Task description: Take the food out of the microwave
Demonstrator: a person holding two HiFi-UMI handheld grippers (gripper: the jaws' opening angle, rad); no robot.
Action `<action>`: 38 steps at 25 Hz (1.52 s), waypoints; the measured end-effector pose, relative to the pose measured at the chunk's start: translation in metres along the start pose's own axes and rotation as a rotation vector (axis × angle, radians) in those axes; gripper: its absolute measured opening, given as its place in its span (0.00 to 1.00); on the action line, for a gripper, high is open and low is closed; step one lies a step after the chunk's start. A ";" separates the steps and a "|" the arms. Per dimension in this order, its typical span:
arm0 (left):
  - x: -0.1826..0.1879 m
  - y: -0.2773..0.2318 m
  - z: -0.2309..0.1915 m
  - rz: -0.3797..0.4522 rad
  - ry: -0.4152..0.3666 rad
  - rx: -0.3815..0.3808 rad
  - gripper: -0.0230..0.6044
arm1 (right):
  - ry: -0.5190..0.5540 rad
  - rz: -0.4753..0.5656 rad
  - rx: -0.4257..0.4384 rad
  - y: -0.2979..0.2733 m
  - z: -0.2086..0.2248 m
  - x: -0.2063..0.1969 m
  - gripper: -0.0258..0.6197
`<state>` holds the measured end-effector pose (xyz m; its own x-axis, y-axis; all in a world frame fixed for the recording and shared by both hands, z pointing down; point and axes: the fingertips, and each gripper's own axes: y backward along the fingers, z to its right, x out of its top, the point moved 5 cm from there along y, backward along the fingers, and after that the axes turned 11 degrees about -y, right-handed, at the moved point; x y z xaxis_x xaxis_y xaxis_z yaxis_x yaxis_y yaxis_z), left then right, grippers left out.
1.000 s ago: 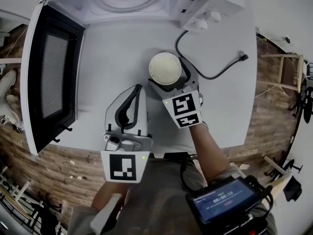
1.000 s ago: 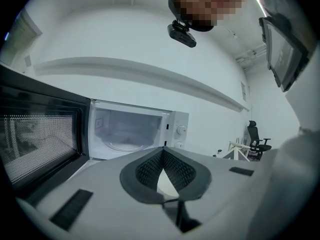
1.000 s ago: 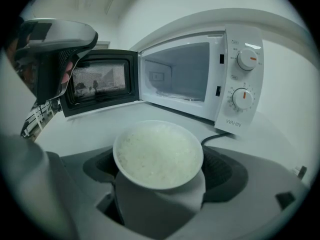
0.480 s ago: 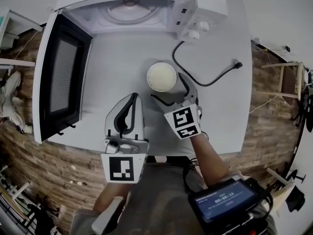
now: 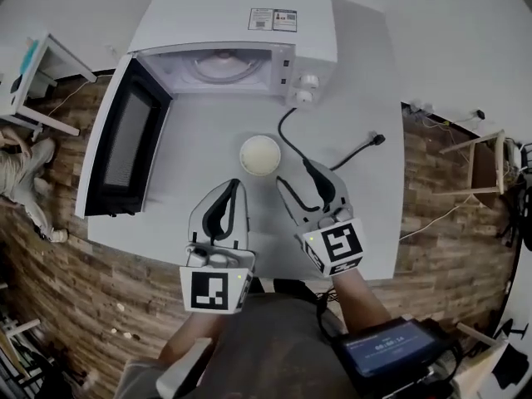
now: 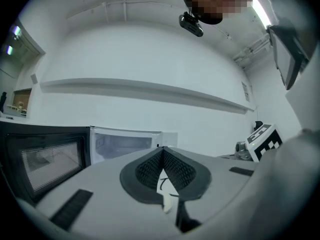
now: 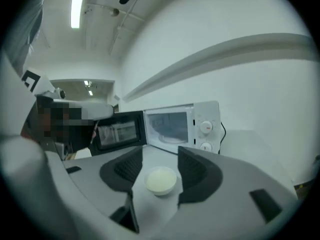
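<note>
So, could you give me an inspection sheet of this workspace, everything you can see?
Surface: white table.
Job's things: microwave, door open; bowl of food standing out on the table.
Clutter: nothing seen.
Grippers: left hand-held gripper shut, empty; right hand-held gripper has just been closing, jaws apart, nothing between them.
Cables: black cord, plug lying loose on the table.
Surroundings: wood floor, side table.

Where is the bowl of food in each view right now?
Head view: the bowl sits at centre, in front of the microwave.
Left gripper view: the bowl cannot be made out; the microwave is left of centre.
Right gripper view: the bowl is low centre, with the microwave behind it.
Shared landmark: the open microwave.
</note>
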<state>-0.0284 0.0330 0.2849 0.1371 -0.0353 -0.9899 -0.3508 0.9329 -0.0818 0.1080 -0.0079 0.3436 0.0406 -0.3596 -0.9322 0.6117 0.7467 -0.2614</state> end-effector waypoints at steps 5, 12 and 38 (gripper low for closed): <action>0.032 0.005 0.025 0.070 -0.005 0.014 0.04 | -0.021 0.097 0.059 0.033 -0.017 0.033 0.13; 0.061 0.010 0.046 0.122 -0.049 0.058 0.04 | -0.005 0.177 0.081 0.063 -0.018 0.068 0.05; 0.097 0.008 0.056 0.196 -0.092 0.093 0.04 | 0.070 0.260 0.083 0.088 -0.015 0.107 0.05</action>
<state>0.0343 0.0573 0.1944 0.1605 0.1787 -0.9707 -0.2926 0.9479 0.1261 0.1542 0.0275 0.2171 0.1513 -0.1203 -0.9811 0.6506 0.7594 0.0072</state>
